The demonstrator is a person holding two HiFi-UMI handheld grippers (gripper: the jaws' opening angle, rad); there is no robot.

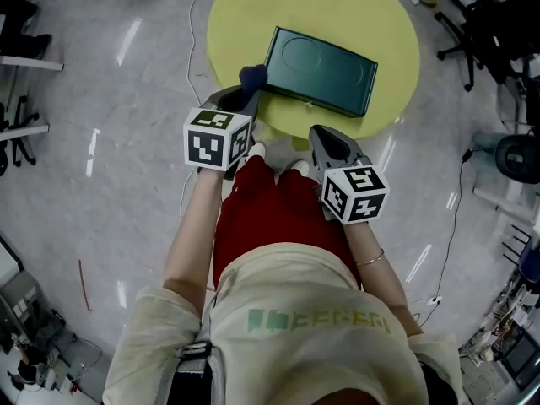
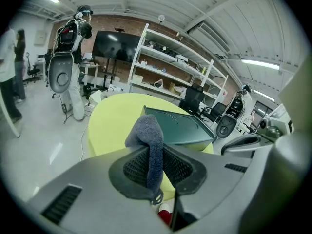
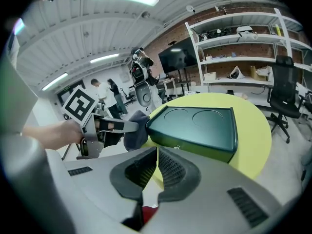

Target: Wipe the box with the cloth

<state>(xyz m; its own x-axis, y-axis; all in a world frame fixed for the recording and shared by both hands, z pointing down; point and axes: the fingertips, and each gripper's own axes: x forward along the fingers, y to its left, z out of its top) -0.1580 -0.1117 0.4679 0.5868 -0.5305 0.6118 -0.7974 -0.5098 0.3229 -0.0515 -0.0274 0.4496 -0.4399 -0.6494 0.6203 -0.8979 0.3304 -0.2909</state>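
My left gripper clamps the cloth against the near-left corner of the box, whose long axis runs rightward. My right gripper waits closed and empty.

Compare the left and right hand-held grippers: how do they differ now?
The left hand-held gripper is shut on the cloth; the right hand-held gripper is shut on nothing. Left holds the cloth at the box's corner; right hangs short of the box. Both point toward the box.
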